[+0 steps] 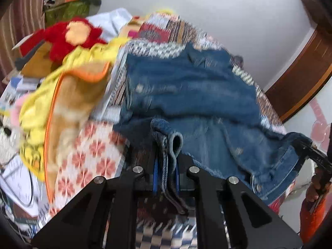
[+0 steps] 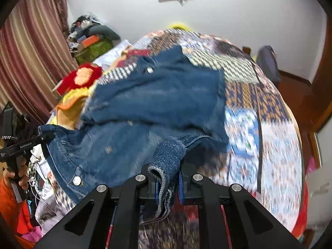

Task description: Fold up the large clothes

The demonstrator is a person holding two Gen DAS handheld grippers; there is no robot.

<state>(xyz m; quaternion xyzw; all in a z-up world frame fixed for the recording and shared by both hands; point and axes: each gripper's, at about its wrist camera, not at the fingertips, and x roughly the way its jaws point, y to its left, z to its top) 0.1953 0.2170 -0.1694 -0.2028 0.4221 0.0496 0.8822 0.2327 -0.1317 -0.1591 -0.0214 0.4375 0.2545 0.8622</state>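
A blue denim jacket [image 1: 193, 87] lies spread over a patchwork bedspread [image 1: 164, 31]; it also shows in the right wrist view [image 2: 157, 95]. My left gripper [image 1: 166, 166] is shut on a bunched hem edge of the jacket and lifts it off the bed. My right gripper [image 2: 169, 178] is shut on another folded edge of the same jacket. Each gripper shows in the other's view: the right one at the far right [image 1: 311, 147], the left one at the far left [image 2: 27, 145]. Both views are motion-blurred.
A yellow and orange garment [image 1: 68, 95] and a red plush toy [image 1: 72, 35] lie left of the jacket. Cluttered shelves and a striped curtain [image 2: 27, 62] stand at the left. A wooden door frame [image 1: 303, 76] is at the right, a white wall behind.
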